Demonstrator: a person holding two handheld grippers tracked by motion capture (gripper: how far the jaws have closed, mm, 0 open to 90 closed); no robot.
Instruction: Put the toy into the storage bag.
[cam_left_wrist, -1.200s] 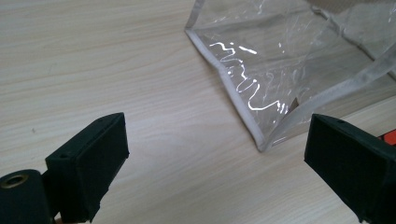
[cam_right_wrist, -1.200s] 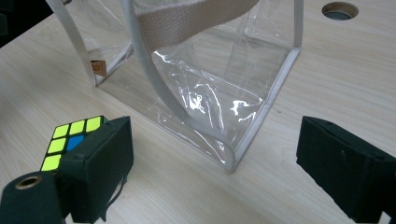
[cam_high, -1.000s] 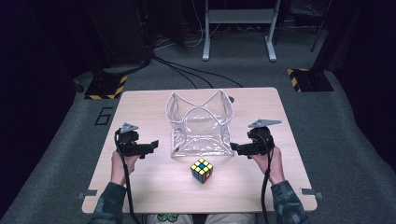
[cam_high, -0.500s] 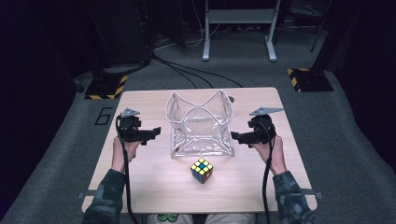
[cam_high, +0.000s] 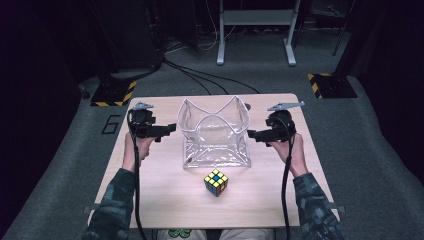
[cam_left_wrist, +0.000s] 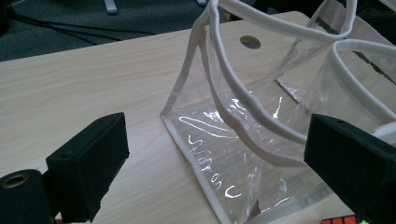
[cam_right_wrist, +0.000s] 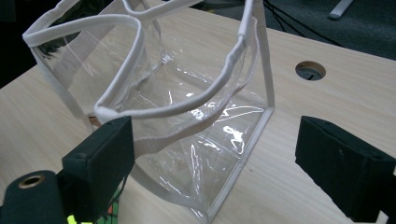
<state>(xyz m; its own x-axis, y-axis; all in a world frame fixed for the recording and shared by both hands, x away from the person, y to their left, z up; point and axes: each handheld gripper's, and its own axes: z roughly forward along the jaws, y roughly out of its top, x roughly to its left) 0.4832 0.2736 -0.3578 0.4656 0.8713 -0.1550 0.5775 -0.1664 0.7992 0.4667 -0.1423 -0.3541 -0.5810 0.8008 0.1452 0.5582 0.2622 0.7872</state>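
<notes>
A clear plastic bag (cam_high: 215, 135) with white trim and white handles stands upright with its mouth open in the middle of the wooden table (cam_high: 160, 185). A colourful puzzle cube (cam_high: 216, 183) rests in front of it. My left gripper (cam_high: 170, 129) hovers to the bag's left, pointing at it, jaws wide apart and empty. In the left gripper view the bag's (cam_left_wrist: 243, 135) corner lies between and beyond the jaws. My right gripper (cam_high: 251, 133) hovers at the bag's right, also open and empty. The right gripper view looks at the bag's (cam_right_wrist: 187, 107) other side.
A round hole (cam_right_wrist: 310, 70) sits in the tabletop behind the bag. Cables run over the grey carpet past the far edge, near a metal stand (cam_high: 255, 30) and yellow-black striped floor plates (cam_high: 327, 85). Bare wood lies either side of the cube.
Both grippers have risen and moved away from the person, from beside the bag's front to alongside its middle. The bag and cube have stayed put.
</notes>
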